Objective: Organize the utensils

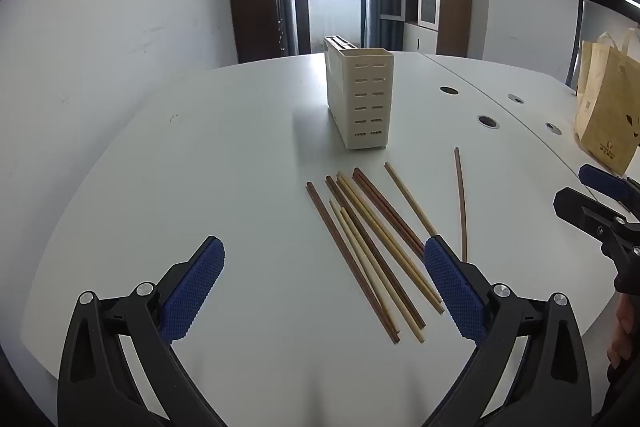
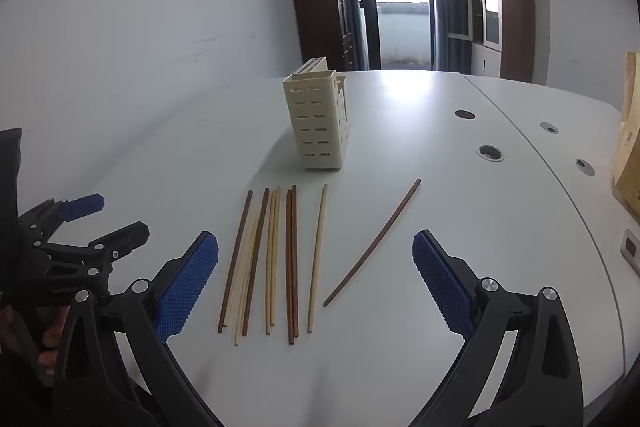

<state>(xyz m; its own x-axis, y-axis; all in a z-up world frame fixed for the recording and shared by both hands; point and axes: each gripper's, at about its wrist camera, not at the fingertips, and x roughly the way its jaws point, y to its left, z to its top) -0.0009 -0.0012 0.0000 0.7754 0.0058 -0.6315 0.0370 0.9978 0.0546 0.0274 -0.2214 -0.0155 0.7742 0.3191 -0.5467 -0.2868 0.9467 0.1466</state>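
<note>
Several chopsticks (image 1: 372,251), dark brown and pale, lie side by side on the white table (image 1: 224,163). One dark chopstick (image 1: 462,203) lies apart to their right. A cream slotted utensil holder (image 1: 360,95) stands upright behind them. My left gripper (image 1: 320,267) is open and empty above the near ends of the chopsticks. In the right wrist view the chopsticks (image 2: 272,259) lie between the fingers of my right gripper (image 2: 316,259), which is open and empty; the lone dark chopstick (image 2: 376,239) and the holder (image 2: 318,121) show too.
A tan paper bag (image 1: 608,107) stands at the table's right edge. Round cable holes (image 1: 488,121) dot the right side of the table. The left gripper shows at the left of the right wrist view (image 2: 80,227). A doorway and cabinets stand behind.
</note>
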